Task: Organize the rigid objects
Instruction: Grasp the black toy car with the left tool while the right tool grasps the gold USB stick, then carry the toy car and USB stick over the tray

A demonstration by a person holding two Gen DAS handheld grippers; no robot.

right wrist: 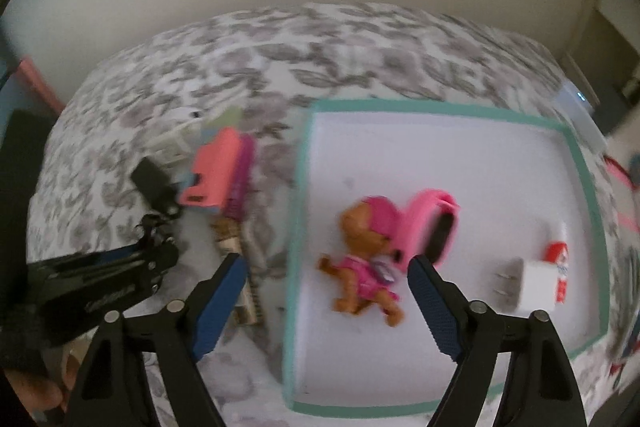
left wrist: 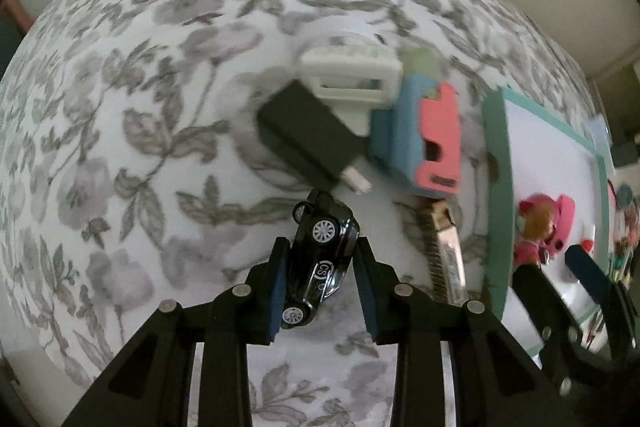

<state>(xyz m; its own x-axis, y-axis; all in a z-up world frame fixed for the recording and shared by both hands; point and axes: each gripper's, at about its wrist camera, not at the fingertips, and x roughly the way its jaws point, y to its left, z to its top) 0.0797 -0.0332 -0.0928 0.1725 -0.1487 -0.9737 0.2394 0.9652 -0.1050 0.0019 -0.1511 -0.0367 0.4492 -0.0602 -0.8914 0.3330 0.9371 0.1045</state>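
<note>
Black toy car small, hard, light, maybe slippery; left gripper pinches its roof and underside, above flowery cloth. Right gripper wide open, empty, over tray. Tray holds dog toy, pink band, white plug, blurry red-white thing.

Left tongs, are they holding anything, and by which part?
Yes: the left tongs grip the black toy car across its roof and underside, near the middle. The right tongs hold nothing.
</note>
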